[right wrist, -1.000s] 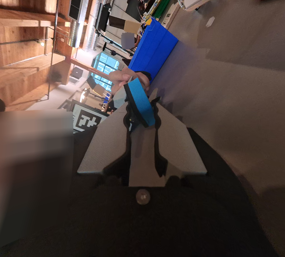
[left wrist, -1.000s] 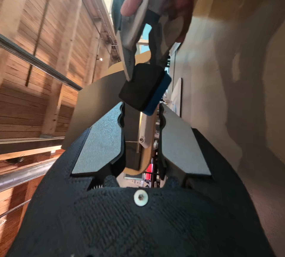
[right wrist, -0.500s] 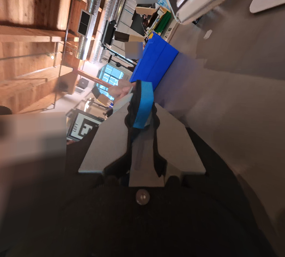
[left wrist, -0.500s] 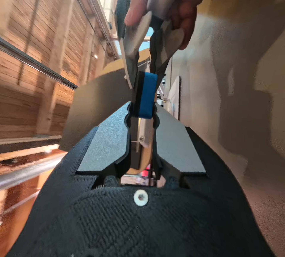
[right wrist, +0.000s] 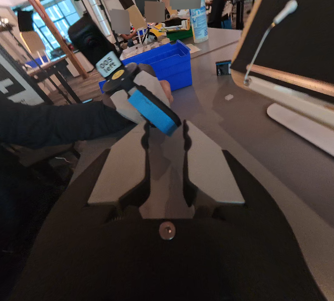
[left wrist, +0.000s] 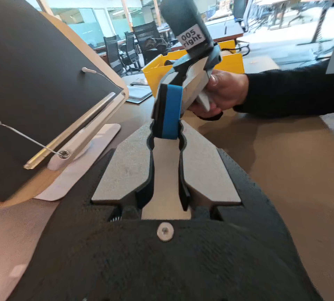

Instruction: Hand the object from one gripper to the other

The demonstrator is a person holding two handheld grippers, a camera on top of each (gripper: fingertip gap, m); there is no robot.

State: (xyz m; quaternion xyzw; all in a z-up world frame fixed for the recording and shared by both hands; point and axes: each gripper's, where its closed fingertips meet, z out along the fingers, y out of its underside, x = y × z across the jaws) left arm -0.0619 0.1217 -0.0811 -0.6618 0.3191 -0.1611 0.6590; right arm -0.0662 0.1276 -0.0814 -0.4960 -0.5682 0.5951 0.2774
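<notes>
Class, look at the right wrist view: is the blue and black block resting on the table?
No. The block is held above the table in the left gripper.

Each view is taken from the back of its own gripper, low over the table, along the fingers toward 12 o'clock. In the left wrist view the left gripper is seen close, and the right gripper just beyond, at 12 to 1 o'clock. The right wrist view faces back: the left gripper is met at 11 o'clock. The blue-and-black block and the black board are shared.
</notes>
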